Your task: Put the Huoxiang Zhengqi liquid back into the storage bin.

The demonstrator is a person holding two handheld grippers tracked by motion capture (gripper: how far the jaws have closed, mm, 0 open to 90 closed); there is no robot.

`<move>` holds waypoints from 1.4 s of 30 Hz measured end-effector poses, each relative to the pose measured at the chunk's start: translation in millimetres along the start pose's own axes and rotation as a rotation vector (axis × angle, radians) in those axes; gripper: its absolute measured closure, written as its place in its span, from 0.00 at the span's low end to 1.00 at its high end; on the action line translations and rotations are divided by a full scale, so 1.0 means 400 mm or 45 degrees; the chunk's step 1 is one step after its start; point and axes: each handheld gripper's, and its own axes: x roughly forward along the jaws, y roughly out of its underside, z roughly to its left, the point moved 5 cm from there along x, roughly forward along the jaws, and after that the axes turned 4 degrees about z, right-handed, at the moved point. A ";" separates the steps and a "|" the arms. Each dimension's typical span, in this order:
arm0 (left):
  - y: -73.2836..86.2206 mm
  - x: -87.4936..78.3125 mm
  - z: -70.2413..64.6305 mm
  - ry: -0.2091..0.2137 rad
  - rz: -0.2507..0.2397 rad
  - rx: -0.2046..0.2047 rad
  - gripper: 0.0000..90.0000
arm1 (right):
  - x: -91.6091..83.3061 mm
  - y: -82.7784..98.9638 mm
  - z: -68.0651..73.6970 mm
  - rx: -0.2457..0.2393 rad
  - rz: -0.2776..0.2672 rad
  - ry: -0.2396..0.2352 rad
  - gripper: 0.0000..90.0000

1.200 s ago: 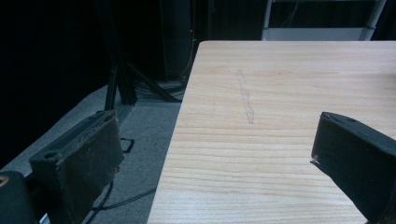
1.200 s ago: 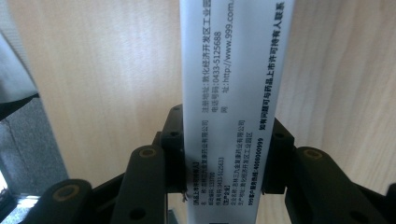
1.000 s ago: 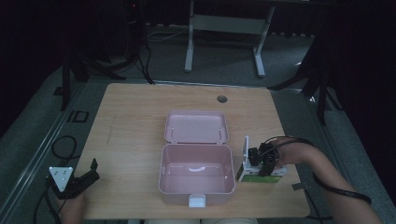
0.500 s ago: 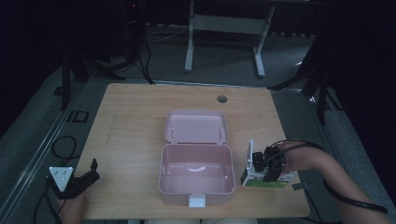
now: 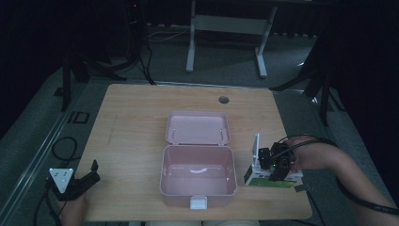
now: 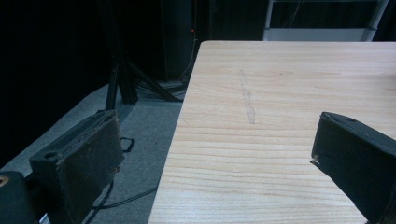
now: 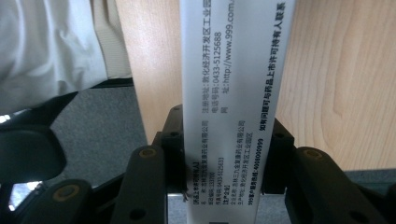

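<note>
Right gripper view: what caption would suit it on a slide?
The right gripper clamps a white printed carton between its black jaws, above the wooden table edge.

The light wooden desk (image 5: 141,117) with rounded corners has a round cable hole (image 5: 224,100) near its far edge. It stands on grey carpeted floor (image 5: 42,141) in a dim room. Beyond it a white metal frame (image 5: 226,28) rests on two legs; black cables (image 5: 136,61) trail at far left against darkness.
</note>
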 end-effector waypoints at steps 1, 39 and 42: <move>0.000 0.000 0.000 0.001 0.000 -0.001 0.02 | -0.010 0.001 0.000 0.005 0.000 -0.007 0.69; 0.000 -0.001 0.003 0.011 -0.002 -0.015 0.02 | -0.220 -0.137 0.010 -0.054 -0.050 0.081 0.68; -0.001 -0.001 0.004 0.012 -0.003 -0.016 0.02 | -0.227 -0.151 0.013 -0.060 -0.045 0.084 0.68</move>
